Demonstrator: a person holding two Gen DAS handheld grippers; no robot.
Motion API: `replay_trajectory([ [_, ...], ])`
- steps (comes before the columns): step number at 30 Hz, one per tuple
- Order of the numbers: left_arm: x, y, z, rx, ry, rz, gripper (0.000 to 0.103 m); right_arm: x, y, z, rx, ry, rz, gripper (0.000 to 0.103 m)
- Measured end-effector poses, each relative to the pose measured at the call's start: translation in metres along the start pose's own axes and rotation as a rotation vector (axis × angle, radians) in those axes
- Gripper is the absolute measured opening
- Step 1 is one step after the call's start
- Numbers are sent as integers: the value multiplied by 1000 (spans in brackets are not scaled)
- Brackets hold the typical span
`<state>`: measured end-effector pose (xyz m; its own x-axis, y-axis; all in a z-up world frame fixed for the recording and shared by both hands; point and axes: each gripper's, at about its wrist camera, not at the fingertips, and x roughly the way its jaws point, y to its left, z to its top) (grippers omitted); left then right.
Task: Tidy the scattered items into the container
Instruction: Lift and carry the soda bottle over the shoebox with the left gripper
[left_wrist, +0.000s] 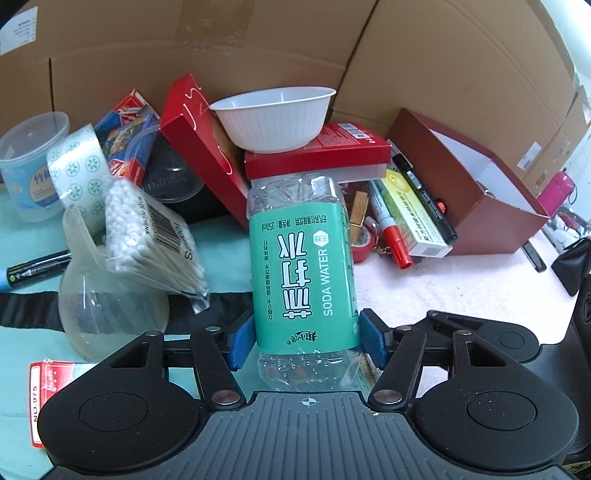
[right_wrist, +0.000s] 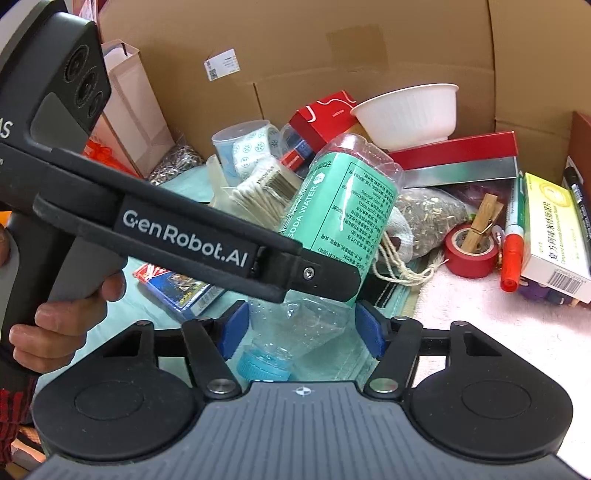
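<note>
Left wrist view: the left gripper is clamped on the soda bottle, a blue pad pressed to each side of its green label. The bottle points away from the camera, its clear base toward the pile of clutter. Behind the bottle a flat red box carries a white bowl. Left of the bottle a pack of cotton swabs leans on a glass flask; a roll of patterned tape and a clear tub stand farther left. Right of the bottle lie a red marker, a yellow carton and a black marker, and beyond them an open brown box, tipped on its side. Cardboard walls close the back.

Right wrist view: the left gripper's arm crosses from the left, held by a hand, and grips the bottle by its label. The bottle is tilted, its blue cap low and nearest the camera. The right gripper has its blue pads on either side of the bottle's clear neck end; whether they press it I cannot tell. Right of the bottle sit a red tape roll with a wooden clothespin stuck in it, and the red marker. Behind the bottle stand the bowl and the red box.
</note>
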<state>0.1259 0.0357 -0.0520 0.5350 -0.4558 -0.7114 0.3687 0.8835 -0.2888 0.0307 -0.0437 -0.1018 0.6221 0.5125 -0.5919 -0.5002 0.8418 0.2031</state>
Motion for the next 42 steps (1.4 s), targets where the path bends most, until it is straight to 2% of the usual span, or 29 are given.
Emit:
replay_trajectory([
  [4, -5, -12, 2, 23, -20, 12, 63, -7, 1, 0, -19, -20, -13, 65],
  [9, -11, -37, 14, 64, -65, -11, 62, -31, -8, 3, -20, -82, -42, 65],
  [19, -6, -118, 64, 183, -178, -111, 63, -95, -50, 24, -23, -242, -201, 65],
  [25, 7, -163, 97, 235, -232, -183, 63, -127, -83, 43, -38, -302, -306, 65],
  [29, 27, -181, 115, 227, -241, -229, 63, -136, -109, 54, -34, -307, -359, 65],
  [32, 48, -191, 127, 209, -227, -246, 63, -135, -131, 62, -13, -292, -368, 65],
  [42, 109, -202, 151, 218, -165, -200, 63, -103, -190, 75, 29, -197, -347, 65],
])
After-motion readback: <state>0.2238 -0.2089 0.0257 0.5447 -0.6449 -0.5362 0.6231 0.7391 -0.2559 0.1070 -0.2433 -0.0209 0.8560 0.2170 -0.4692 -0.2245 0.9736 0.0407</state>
